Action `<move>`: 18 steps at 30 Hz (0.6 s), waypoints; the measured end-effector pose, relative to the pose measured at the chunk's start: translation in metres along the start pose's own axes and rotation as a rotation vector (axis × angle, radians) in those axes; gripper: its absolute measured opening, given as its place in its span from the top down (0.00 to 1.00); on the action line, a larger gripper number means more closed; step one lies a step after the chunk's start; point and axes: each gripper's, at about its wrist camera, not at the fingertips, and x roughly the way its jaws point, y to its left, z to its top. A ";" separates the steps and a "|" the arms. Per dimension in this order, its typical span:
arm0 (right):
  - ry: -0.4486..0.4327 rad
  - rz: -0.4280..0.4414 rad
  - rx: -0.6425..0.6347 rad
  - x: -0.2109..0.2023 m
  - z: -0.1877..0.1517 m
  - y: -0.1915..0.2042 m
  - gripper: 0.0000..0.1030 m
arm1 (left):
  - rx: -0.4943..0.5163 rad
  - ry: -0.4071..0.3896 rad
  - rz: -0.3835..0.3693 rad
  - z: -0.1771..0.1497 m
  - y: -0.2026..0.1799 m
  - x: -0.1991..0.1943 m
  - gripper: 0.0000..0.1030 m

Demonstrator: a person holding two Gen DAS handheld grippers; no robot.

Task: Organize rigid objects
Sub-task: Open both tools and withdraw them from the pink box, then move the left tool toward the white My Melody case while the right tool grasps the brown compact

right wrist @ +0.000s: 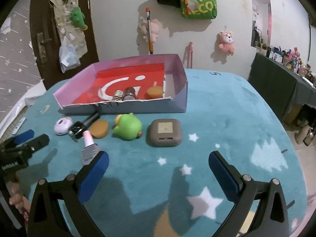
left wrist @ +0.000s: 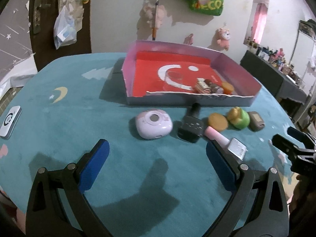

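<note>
A shallow box (left wrist: 197, 100) (right wrist: 126, 107) with a red floor holds a metal watch (left wrist: 203, 87) (right wrist: 123, 95) and an orange round lid (left wrist: 227, 87) (right wrist: 155, 92). In front of it lie a lilac case (left wrist: 154, 126) (right wrist: 62, 125), a black smartwatch (left wrist: 190, 127) (right wrist: 83, 128), an orange disc (left wrist: 218, 121) (right wrist: 99, 131), a pink bottle (left wrist: 225, 141) (right wrist: 88, 147), a green frog toy (left wrist: 238, 117) (right wrist: 128, 128) and a brown square case (left wrist: 255, 120) (right wrist: 164, 132). My left gripper (left wrist: 158, 158) is open before the lilac case. My right gripper (right wrist: 158, 169) is open below the brown case.
The table wears a teal cloth (left wrist: 98, 118) (right wrist: 227, 118) with stars and a moon. A white device (left wrist: 9, 121) lies at the left edge. The right gripper (left wrist: 290, 144) shows at the right of the left wrist view; the left gripper (right wrist: 27, 140) shows at the left of the right wrist view.
</note>
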 end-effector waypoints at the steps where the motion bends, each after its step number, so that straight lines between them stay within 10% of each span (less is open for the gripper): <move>1: 0.005 -0.006 0.002 0.002 0.001 -0.001 0.00 | -0.006 0.009 0.007 0.002 0.002 0.003 0.03; 18: 0.174 -0.090 0.031 0.059 0.027 -0.025 0.00 | -0.054 0.198 0.086 0.037 0.017 0.064 0.03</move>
